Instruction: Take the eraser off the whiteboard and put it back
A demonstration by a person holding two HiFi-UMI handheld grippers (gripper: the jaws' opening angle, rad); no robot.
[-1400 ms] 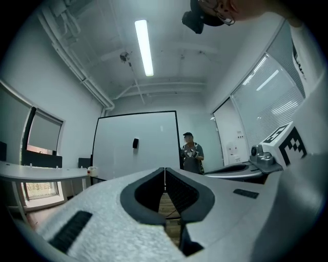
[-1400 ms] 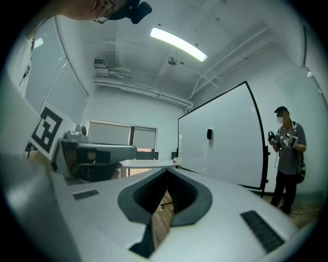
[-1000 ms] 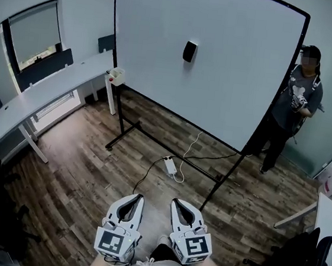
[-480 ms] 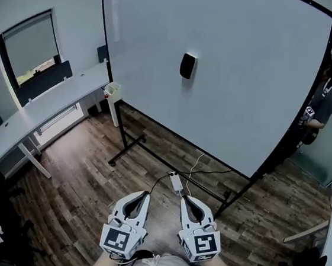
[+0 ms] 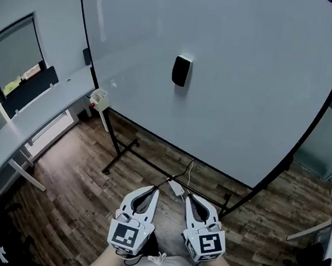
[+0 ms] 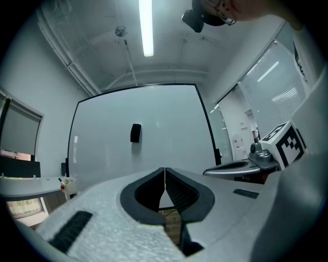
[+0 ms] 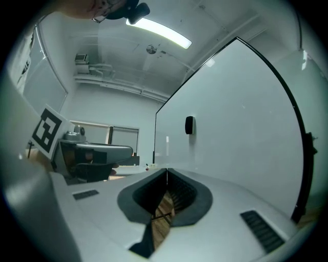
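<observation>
A black eraser (image 5: 181, 71) clings to the middle of a large whiteboard (image 5: 242, 42) on a wheeled black stand. It also shows as a small dark block, the eraser (image 6: 135, 132) ahead of the left jaws and the eraser (image 7: 189, 125) up right of the right jaws. My left gripper (image 5: 150, 190) and right gripper (image 5: 190, 199) are held side by side low in the head view, both pointing level at the board and well short of it. Both are shut with nothing between the jaws.
A white power strip (image 5: 176, 188) with cables lies on the wood floor under the board. A small white cup holder (image 5: 99, 99) hangs at the board's left edge. A curved white desk (image 5: 11, 135) and windows run along the left wall.
The whiteboard and eraser have grown larger and nearer as I walked forward with both grippers. A person at the board's right edge has passed out of sight behind it.
</observation>
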